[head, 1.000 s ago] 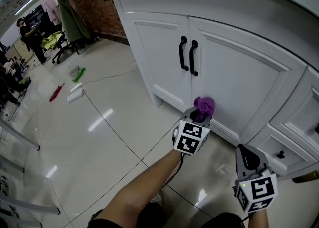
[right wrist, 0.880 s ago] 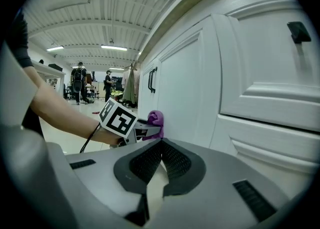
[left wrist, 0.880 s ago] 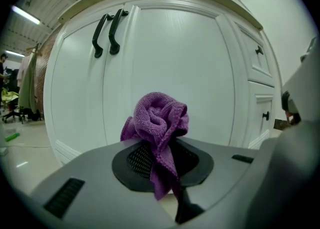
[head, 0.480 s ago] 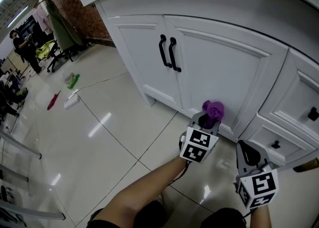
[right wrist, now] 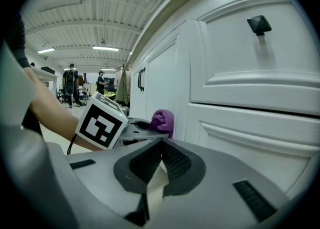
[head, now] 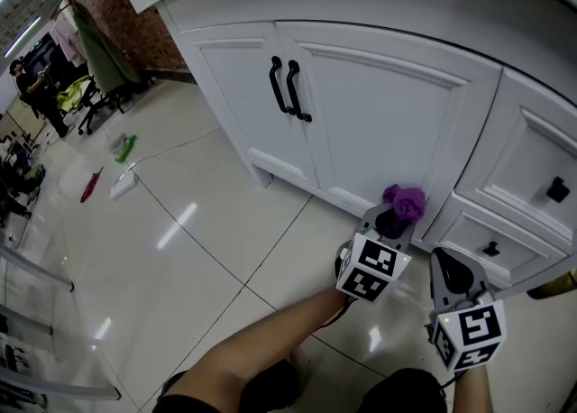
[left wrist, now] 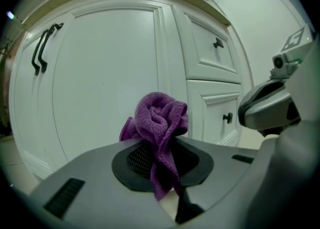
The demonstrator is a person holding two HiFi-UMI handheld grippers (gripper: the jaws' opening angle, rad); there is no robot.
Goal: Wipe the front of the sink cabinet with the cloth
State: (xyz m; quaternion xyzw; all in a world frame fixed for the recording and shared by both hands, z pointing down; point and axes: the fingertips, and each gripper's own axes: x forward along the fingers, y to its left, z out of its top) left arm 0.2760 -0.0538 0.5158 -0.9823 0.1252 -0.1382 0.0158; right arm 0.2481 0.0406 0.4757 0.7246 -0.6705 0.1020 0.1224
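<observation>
A bunched purple cloth (head: 404, 203) (left wrist: 159, 123) is pinched in my left gripper (head: 394, 220), whose jaws are shut on it. The cloth is held at the lower part of the white sink cabinet (head: 379, 123), near the post between the right door and the drawers. From the right gripper view the cloth (right wrist: 163, 121) sits right at the cabinet face (right wrist: 235, 118). My right gripper (head: 449, 278) hangs lower right, near the floor, shut with nothing between its pads.
Two black door handles (head: 287, 88) sit on the cabinet doors, and small black knobs (head: 555, 189) on the drawers at right. Glossy tiled floor (head: 180, 249) spreads to the left. Chairs, hanging clothes and people stand far back left (head: 54, 87).
My left gripper has carried the purple cloth rightward along the cabinet's lower front, from below the handles toward the drawers. The right gripper has stayed low at the right.
</observation>
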